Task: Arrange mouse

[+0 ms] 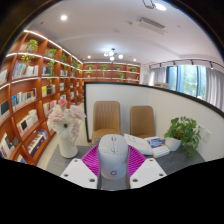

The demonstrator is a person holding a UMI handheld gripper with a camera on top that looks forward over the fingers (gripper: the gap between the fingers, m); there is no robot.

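Fingers (113, 172) clamp the pale grey rounded mouse (113, 156) low in the frame's centre, apparently carrying it; next, I'd judge, comes lowering it onto the white surface (170, 165).

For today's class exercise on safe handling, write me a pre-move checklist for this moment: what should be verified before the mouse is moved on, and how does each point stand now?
1. Mouse sits between the fingers of the hand-held gripper: ok.
2. Both pink pads flank the mouse: ok.
3. Both pads pressing firmly on it: cannot tell.
4. Mouse lifted off the table: cannot tell.
5. Vase of flowers stands apart, beside the fingers: ok.
6. Potted plant well beyond the fingers: ok.
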